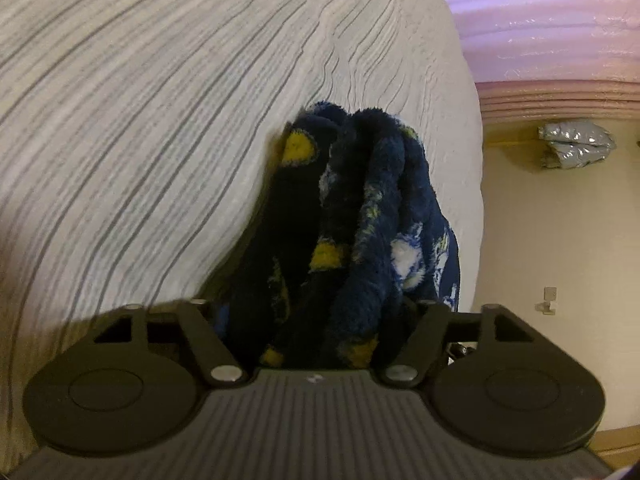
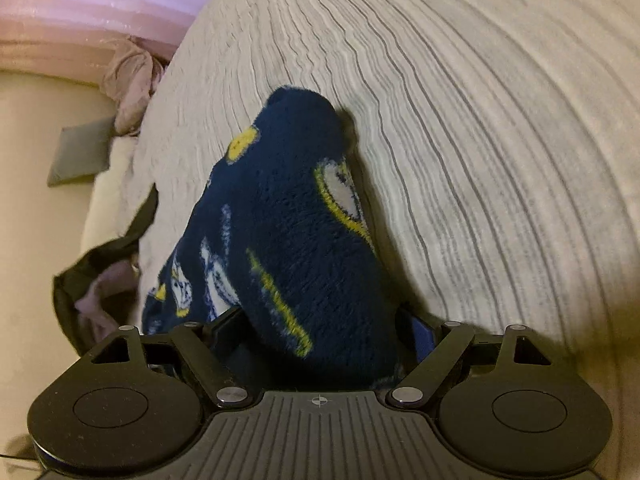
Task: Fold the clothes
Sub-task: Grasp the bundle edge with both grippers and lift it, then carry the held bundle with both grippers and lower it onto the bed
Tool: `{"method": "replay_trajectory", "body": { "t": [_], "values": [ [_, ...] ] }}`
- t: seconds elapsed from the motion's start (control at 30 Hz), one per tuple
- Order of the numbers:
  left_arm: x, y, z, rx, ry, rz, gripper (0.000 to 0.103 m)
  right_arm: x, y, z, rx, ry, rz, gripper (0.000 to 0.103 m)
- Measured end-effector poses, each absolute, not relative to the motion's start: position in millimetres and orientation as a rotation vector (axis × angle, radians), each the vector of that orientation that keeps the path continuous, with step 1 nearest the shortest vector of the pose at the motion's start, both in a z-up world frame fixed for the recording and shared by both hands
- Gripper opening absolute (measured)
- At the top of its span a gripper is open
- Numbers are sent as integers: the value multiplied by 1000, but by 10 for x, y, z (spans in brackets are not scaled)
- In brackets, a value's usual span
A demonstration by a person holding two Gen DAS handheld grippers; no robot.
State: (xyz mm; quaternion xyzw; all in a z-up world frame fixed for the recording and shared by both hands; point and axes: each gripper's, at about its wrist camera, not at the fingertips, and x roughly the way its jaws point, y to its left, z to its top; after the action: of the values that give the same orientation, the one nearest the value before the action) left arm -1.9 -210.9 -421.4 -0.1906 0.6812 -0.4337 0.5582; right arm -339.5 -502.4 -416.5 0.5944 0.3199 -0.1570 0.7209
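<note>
A fuzzy navy garment with yellow and white patterns fills the middle of both views. In the left wrist view the garment [image 1: 352, 220] hangs bunched in thick folds from my left gripper [image 1: 320, 320], which is shut on it; the fingertips are buried in the fabric. In the right wrist view the garment [image 2: 288, 232] drapes over my right gripper [image 2: 320, 340], which is shut on it. The garment's far end touches the grey striped bedspread [image 1: 160, 120], which also shows in the right wrist view [image 2: 480, 140].
The bed's edge runs beside a cream floor [image 1: 560, 240]. A silvery plastic bag [image 1: 576, 144] lies on the floor. Pink curtains [image 1: 540, 20] hang behind. In the right wrist view a pink cloth [image 2: 132, 84], a grey pad [image 2: 80, 156] and a dark bag [image 2: 96, 280] lie at the left.
</note>
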Motion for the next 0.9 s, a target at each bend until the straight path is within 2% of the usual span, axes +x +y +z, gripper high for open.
{"method": "replay_trajectory", "body": {
  "t": [0.03,0.07,0.1,0.17,0.23,0.47,0.67,0.9],
  "values": [
    [-16,-2132,-4217,-449,1607,-1033,49,-3385,-5027,-4181,1319,701,-343,77],
    [-15,-2153,-4203,-441,1602,-1044,43,-3362,-5020,-4190,1317,703,-335,54],
    [-15,-2172,-4167,-425,1590,-1057,41,-3352,-5002,-4192,1326,696,-340,53],
    [-15,-2224,-4097,-393,1569,-1079,35,-3363,-4990,-4169,1327,681,-347,41],
    [-31,-2330,-3962,-354,1548,-1101,33,-3438,-4986,-4118,1341,648,-353,37],
    [-312,-3148,-3262,-201,1442,-1283,32,-3951,-5180,-3748,1345,456,-382,34],
    [-1069,-4746,-3028,-75,1414,-1570,32,-5132,-5652,-3424,1352,214,-588,34],
    [-2644,-6787,-3143,75,1460,-1899,32,-6807,-6246,-3185,1327,-3,-927,34]
  ]
}}
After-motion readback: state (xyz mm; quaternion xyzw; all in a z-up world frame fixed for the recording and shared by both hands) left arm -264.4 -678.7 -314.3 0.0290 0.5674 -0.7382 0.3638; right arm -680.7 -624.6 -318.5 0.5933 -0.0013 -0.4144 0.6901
